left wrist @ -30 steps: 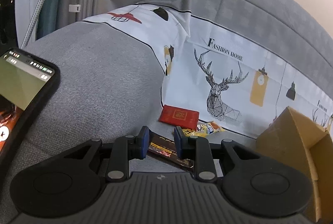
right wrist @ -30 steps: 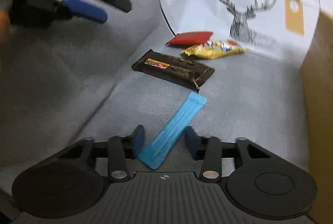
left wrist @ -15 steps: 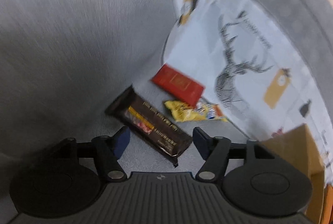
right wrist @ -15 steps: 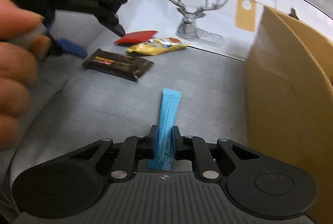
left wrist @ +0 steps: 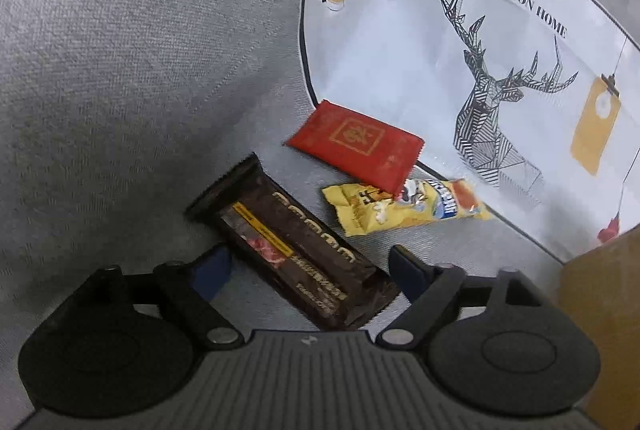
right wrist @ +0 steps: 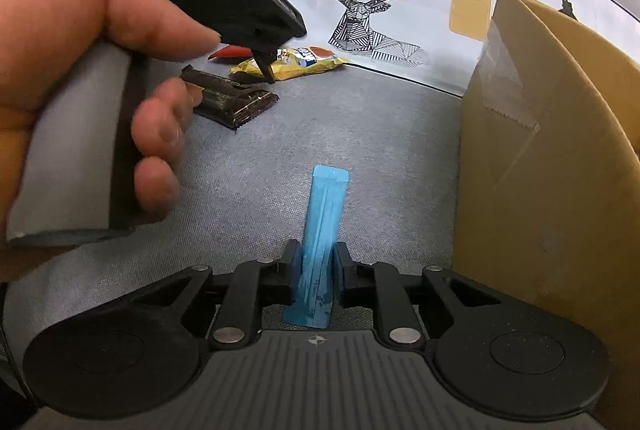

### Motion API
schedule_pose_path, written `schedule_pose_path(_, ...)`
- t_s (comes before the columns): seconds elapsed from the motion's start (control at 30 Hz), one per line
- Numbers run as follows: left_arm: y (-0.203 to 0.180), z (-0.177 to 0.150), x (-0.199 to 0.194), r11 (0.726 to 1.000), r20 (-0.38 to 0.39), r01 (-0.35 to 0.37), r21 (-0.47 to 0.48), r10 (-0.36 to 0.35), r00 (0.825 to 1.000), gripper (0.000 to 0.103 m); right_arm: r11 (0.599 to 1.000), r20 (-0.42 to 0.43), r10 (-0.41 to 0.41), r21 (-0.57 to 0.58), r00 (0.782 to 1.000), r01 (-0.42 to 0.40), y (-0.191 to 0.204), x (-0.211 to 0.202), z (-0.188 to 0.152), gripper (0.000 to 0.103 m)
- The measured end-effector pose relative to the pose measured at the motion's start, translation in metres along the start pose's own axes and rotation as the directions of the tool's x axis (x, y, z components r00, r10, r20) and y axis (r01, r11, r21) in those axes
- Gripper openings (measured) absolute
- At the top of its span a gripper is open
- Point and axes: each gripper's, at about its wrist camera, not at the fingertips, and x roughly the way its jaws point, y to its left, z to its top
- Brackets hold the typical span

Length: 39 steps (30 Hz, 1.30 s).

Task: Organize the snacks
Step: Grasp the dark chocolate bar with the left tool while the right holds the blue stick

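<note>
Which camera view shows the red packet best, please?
The left wrist view: the red packet lies flat and whole on the grey cushion, its gold emblem visible, one corner over the yellow packet. In the right wrist view only a thin red sliver shows, mostly hidden behind the left gripper.

Open grey cushion [right wrist: 360,126] ahead; cardboard box [right wrist: 540,158] wall right, left hand [right wrist: 80,70] crowding left.

Glossy dark wrapper [left wrist: 296,250], woven cloth [left wrist: 120,70]
</note>
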Motion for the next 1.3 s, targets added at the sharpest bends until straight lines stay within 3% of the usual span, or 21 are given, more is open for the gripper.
schedule_pose_path(0.03, 0.001, 0.000, -0.002, 1.000, 0.006, 0.003, 0.010, -0.003, 1.000, 0.075, 1.000, 0.001, 0.001, -0.001, 1.000, -0.001, -0.001, 0.000, 0.000, 0.019)
schedule_pose_path(0.07, 0.002, 0.000, -0.004, 1.000, 0.008, 0.004, 0.021, -0.004, 1.000, 0.065, 1.000, 0.003, 0.000, -0.002, 1.000, 0.000, -0.001, 0.000, 0.000, 0.019)
schedule_pose_path(0.27, 0.018, -0.004, -0.019, 0.997, -0.031, 0.044, 0.056, -0.042, 0.999, 0.049, 1.000, 0.018, 0.004, -0.026, 1.000, -0.004, 0.002, -0.004, -0.003, 0.017)
schedule_pose_path(0.37, 0.029, -0.009, -0.029, 0.994, -0.068, 0.073, 0.080, -0.067, 0.995, 0.046, 1.000, 0.015, 0.014, -0.014, 1.000, -0.014, 0.002, -0.007, -0.003, 0.017)
schedule_pose_path(0.43, 0.038, -0.013, -0.036, 0.990, -0.101, 0.097, 0.103, -0.087, 0.991, 0.036, 1.000, 0.009, 0.024, 0.000, 1.000, -0.024, 0.001, -0.008, -0.002, 0.017)
schedule_pose_path(0.53, 0.051, -0.022, -0.045, 0.977, -0.161, 0.155, 0.144, -0.132, 0.978, 0.036, 0.999, 0.001, 0.035, 0.032, 0.999, -0.035, 0.000, -0.012, -0.002, 0.017)
schedule_pose_path(0.63, 0.061, -0.031, -0.056, 0.968, -0.171, 0.143, 0.205, -0.108, 0.979, 0.036, 0.997, -0.016, 0.061, 0.049, 0.998, -0.060, 0.000, -0.017, -0.001, 0.017)
schedule_pose_path(0.93, 0.071, -0.060, -0.091, 0.961, -0.207, 0.229, 0.157, -0.195, 0.959, 0.036, 0.982, -0.111, 0.170, 0.106, 0.979, -0.159, -0.002, -0.049, -0.009, 0.017)
schedule_pose_path(1.03, 0.060, -0.079, -0.095, 0.953, -0.243, 0.217, 0.210, -0.164, 0.956, 0.036, 0.976, -0.120, 0.202, 0.111, 0.972, -0.190, -0.003, -0.065, -0.015, 0.017)
schedule_pose_path(1.2, 0.053, -0.099, -0.097, 0.964, -0.235, 0.167, 0.209, -0.116, 0.965, 0.056, 0.974, -0.169, 0.211, 0.118, 0.963, -0.192, -0.005, -0.067, -0.030, 0.018)
schedule_pose_path(1.3, 0.055, -0.101, -0.097, 0.974, -0.230, 0.156, 0.167, -0.115, 0.966, 0.057, 0.974, -0.179, 0.196, 0.149, 0.964, -0.170, -0.010, -0.058, -0.034, 0.021)
